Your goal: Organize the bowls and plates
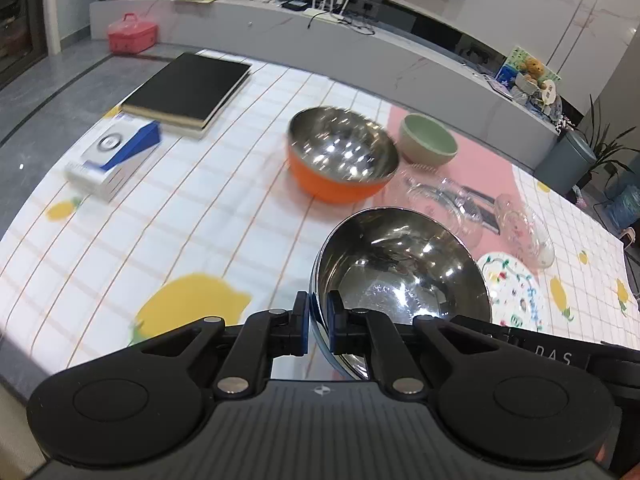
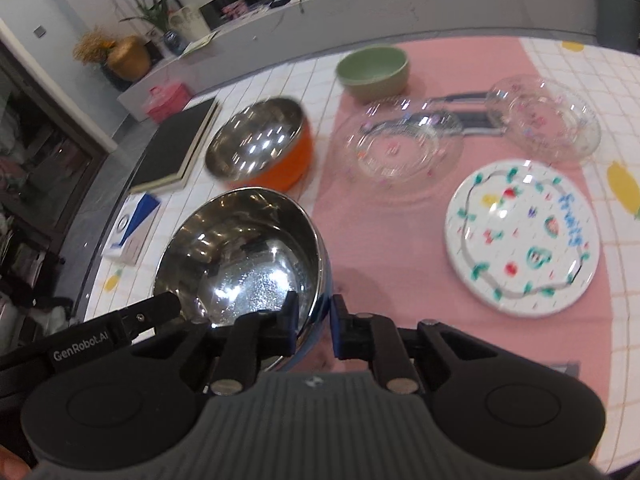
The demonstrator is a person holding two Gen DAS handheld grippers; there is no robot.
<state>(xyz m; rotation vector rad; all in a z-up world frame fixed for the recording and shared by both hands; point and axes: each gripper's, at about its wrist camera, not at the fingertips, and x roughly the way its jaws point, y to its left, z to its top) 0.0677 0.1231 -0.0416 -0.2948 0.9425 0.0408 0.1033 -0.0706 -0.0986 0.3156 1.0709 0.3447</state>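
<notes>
A steel bowl with a blue outside (image 1: pixel 400 268) (image 2: pixel 240 252) is held above the table by both grippers. My left gripper (image 1: pixel 319 326) is shut on its near-left rim. My right gripper (image 2: pixel 314 326) is shut on its right rim. Beyond it stand an orange steel-lined bowl (image 1: pixel 340 156) (image 2: pixel 260 144) and a green bowl (image 1: pixel 428 140) (image 2: pixel 374 68). On the pink mat (image 2: pixel 380 240) lie a clear glass plate (image 2: pixel 396 148), a clear glass bowl (image 2: pixel 544 120) and a white fruit-patterned plate (image 2: pixel 524 236) (image 1: pixel 516 288).
A black book (image 1: pixel 188 88) and a white-and-blue box (image 1: pixel 116 156) lie at the table's left. The lemon-print tablecloth (image 1: pixel 160 240) covers the table. A grey counter (image 1: pixel 360 40) runs behind it. A red case (image 1: pixel 132 34) is on the floor.
</notes>
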